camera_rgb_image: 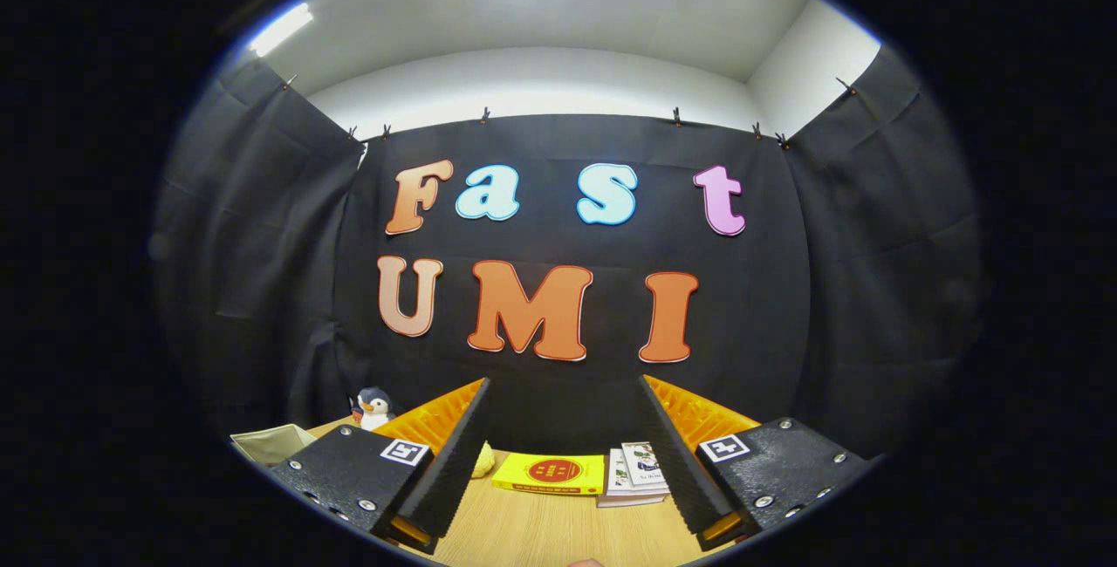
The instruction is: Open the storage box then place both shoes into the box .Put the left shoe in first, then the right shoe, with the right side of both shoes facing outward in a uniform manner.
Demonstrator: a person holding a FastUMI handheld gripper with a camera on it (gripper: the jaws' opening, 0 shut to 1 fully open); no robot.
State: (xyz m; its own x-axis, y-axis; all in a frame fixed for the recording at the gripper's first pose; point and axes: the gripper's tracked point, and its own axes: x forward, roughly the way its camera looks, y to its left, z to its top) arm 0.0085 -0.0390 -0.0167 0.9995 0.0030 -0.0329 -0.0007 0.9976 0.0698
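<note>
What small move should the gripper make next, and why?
Probably tilt down to look for the box: the open gripper points level at the wall, with just a yellow book, white booklets and a toy penguin on the wooden table.

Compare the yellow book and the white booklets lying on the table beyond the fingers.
The yellow book has a bright yellow cover with a red round mark; the white booklets have pale covers with small pictures. The yellow book lies alone, midway beyond the fingers; the white booklets overlap in a small pile, partly hidden behind one finger. Both lie flat on the wooden table, side by side. The gripper is open, holding nothing.
</note>
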